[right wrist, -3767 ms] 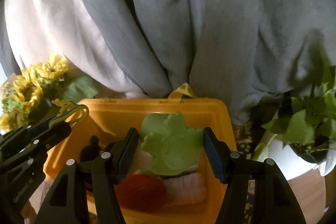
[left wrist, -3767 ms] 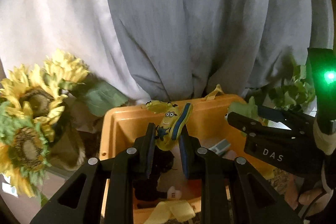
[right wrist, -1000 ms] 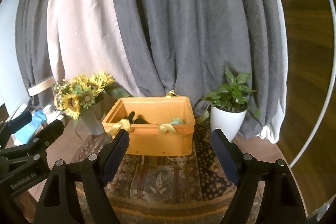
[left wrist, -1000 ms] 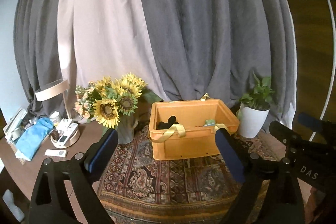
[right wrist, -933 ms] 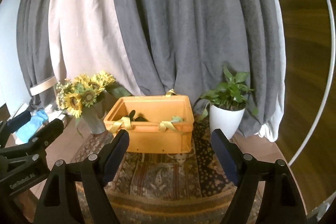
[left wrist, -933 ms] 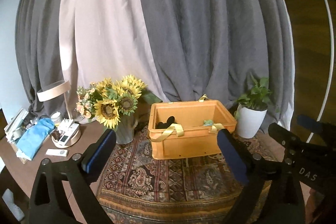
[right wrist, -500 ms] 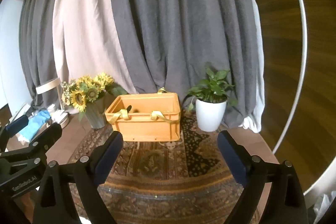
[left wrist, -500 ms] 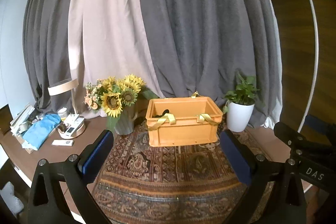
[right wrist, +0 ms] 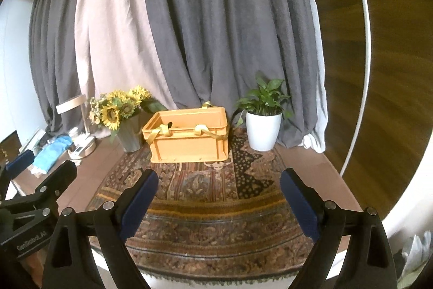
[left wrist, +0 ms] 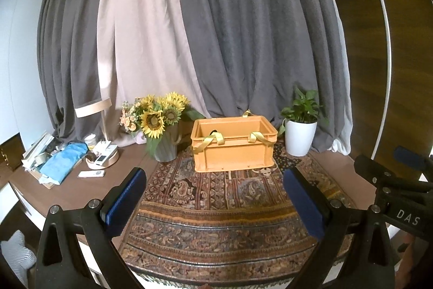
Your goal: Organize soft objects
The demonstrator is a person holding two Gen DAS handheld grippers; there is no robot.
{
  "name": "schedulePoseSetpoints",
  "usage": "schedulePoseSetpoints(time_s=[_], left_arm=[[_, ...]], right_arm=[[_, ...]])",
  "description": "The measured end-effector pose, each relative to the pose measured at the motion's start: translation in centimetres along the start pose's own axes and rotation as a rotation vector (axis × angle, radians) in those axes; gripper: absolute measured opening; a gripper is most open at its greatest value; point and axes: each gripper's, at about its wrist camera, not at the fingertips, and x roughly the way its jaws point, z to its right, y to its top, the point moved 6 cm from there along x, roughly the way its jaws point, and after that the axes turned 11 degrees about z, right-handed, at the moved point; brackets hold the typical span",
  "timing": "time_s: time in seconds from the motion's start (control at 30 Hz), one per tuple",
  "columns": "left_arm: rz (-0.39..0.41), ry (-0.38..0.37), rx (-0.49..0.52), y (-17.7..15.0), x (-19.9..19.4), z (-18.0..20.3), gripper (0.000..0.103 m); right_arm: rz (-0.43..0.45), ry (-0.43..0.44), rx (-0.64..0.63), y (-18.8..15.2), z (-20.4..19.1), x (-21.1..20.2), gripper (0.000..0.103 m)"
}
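Note:
An orange crate (left wrist: 234, 151) (right wrist: 189, 141) with yellow ribbon handles stands at the back of a patterned rug (left wrist: 224, 213) (right wrist: 211, 207). A dark soft shape (left wrist: 214, 131) peeks over its rim; the rest of its contents are hidden. My left gripper (left wrist: 215, 203) is open and empty, well in front of the crate over the rug. My right gripper (right wrist: 217, 203) is also open with nothing between its blue pads, equally far back. Each gripper shows at the edge of the other's view.
A vase of sunflowers (left wrist: 159, 123) (right wrist: 119, 110) stands left of the crate, a potted plant in a white pot (left wrist: 300, 129) (right wrist: 263, 123) on its right. At the left lie a lamp (left wrist: 94, 110), a blue cloth (left wrist: 65, 159) and small items. Grey curtains hang behind.
Both grippers have pulled back from the crate, which now looks smaller and farther. The toys held in the earliest frames are gone from the jaws, and both stand wider open.

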Motion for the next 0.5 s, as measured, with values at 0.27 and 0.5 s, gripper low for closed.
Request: schedulePoseSetpoints(time_s=[0.27,0.5], left_arm=[[0.017,-0.006,0.009,-0.2,-3.0,0.6,0.103],[0.026,-0.013,-0.004,-0.3,-4.6,1.1,0.103]], right_arm=[[0.0,0.003,0.008,-1.0,0.5,-2.7,0.093],[0.006,0.0,0.004,-1.0,0.8,-4.2,0.093]])
